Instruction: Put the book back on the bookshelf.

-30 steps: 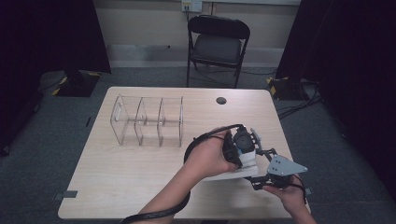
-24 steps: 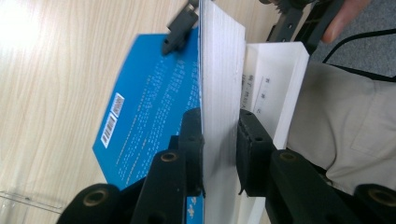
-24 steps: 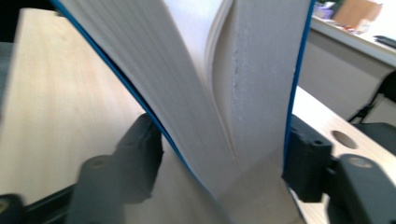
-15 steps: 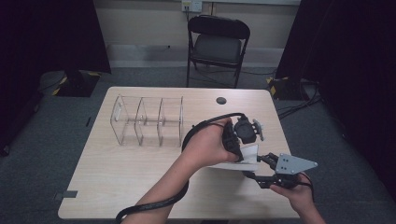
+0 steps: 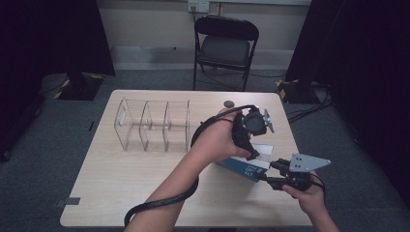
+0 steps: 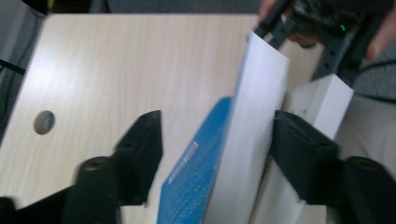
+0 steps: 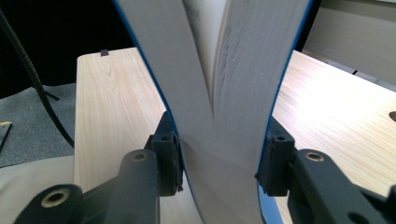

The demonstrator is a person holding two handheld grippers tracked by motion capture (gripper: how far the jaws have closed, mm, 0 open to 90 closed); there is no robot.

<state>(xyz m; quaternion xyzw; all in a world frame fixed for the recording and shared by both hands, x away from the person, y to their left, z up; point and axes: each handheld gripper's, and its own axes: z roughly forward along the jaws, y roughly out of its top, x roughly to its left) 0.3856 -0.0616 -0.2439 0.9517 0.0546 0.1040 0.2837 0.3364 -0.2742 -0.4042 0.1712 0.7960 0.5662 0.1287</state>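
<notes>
A thick book with a blue cover [image 5: 245, 168] lies partly open on the table's right side, and a white block of pages [image 5: 263, 150] stands up from it. My right gripper [image 5: 271, 180] is shut on the book's near edge; in the right gripper view both pads [image 7: 170, 156] press the blue covers while the pages [image 7: 233, 70] fan apart above. My left gripper [image 5: 249, 141] reaches down over the book from the far side. In the left gripper view its jaws [image 6: 215, 135] stand apart around the blue cover [image 6: 201, 158] and white pages, with a gap at the left jaw.
A clear acrylic organiser with three compartments [image 5: 152, 125] stands at the table's back left. A small dark round spot [image 5: 229, 103] sits near the far edge. A black folding chair [image 5: 225, 46] stands behind the wooden table [image 5: 130, 183]. The left gripper's cable [image 5: 159, 205] trails off the front edge.
My right gripper has pulled towards the near right corner with the book. The left gripper rose and shifted back, and the book has come apart into two blocks of pages.
</notes>
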